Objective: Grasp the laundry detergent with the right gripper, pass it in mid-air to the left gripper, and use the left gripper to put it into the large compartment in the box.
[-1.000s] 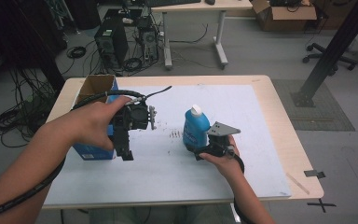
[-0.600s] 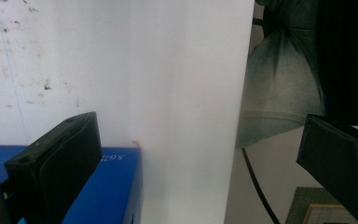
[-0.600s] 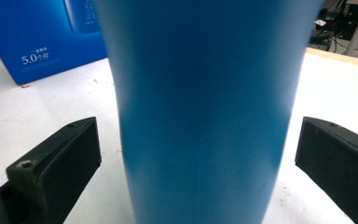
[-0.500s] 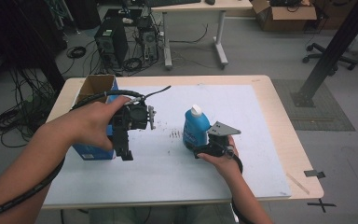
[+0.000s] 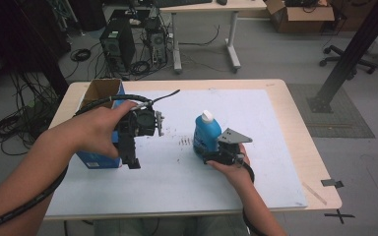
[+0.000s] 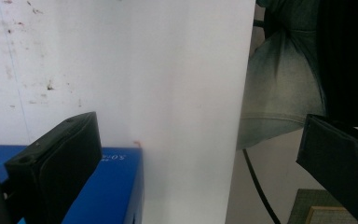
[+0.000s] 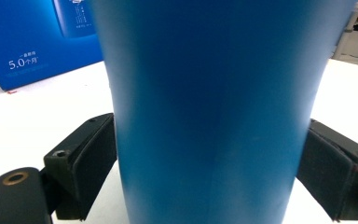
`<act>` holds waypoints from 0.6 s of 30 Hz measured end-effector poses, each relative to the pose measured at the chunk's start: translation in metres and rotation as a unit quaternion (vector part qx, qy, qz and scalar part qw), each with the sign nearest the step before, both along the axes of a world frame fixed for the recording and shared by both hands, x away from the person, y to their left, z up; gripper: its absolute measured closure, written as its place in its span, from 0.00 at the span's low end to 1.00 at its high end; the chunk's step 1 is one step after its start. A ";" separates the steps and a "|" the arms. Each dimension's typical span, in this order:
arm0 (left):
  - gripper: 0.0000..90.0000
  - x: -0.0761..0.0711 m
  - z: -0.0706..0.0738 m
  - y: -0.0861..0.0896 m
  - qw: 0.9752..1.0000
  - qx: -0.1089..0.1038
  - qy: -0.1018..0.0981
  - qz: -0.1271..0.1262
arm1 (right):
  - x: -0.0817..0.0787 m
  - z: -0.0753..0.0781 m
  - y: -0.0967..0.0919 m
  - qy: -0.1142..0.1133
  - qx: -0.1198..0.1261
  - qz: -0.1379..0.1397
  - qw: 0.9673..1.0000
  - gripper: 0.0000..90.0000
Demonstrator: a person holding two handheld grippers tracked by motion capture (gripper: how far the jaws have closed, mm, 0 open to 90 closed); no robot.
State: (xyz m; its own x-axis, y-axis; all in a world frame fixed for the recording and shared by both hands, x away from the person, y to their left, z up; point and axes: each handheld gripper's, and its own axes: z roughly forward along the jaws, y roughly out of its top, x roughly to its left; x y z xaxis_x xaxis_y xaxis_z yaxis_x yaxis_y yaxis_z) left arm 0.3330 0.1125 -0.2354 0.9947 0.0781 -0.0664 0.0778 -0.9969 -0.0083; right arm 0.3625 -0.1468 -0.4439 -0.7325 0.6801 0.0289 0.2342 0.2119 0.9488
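While the bottle stood upright on the bench, each view gave its part, as listed below.

High view, bottle: the blue plastic bottle (image 5: 206, 137) with a white cap stood near the middle of the white sheet on the bench (image 5: 275, 98), well apart from the blue carton (image 5: 98, 160) at the left edge.
High view, right claw: the right claw (image 5: 211, 153) was level at the bottle's lower body, held from the near side by the person's hand.
High view, left claw: the left claw (image 5: 132, 160) hung above the bench, pointed down beside the carton, with nothing in it.
Left gripper view, claw state: the left claw (image 6: 196, 158) stood wide open over the white sheet, one jaw above the carton's (image 6: 107, 186) blue edge, the gap empty.
Right gripper view, bottle look: the bottle's (image 7: 214, 107) wall was smooth, glossy, deep blue, narrowing slightly downward.
Right gripper view, claw state: the right claw (image 7: 209, 172) had just been closing, and its pads (image 7: 93, 163) lay against both flanks of the bottle; the grip looked made, or nearly so.
Handling, judged: a rigid but slightly yielding plastic wall, slick to rubber pads; probably some weight if filled, which I could not tell.
Where to hold, judged: the lower body, where it was taken, kept the load low; a firm squeeze seemed needed against slipping.
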 end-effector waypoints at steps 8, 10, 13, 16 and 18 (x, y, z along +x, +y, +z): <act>0.00 0.000 -0.003 0.000 1.000 0.000 -0.002 0.001 | 0.000 0.003 0.000 0.000 0.004 -0.008 1.000 0.21; 0.00 0.000 -0.003 0.000 1.000 -0.002 -0.002 0.000 | 0.000 0.002 0.000 0.000 0.003 -0.008 1.000 0.21; 0.00 0.000 -0.003 0.000 1.000 -0.001 -0.001 0.000 | 0.000 0.001 0.000 0.000 0.001 -0.008 1.000 0.22; 0.00 0.000 -0.003 0.000 1.000 0.000 -0.002 0.000 | 0.000 0.001 0.000 -0.001 0.001 -0.007 1.000 0.24; 0.00 0.000 -0.003 0.000 1.000 0.000 -0.001 0.000 | 0.000 0.001 0.000 0.001 0.003 -0.006 1.000 0.26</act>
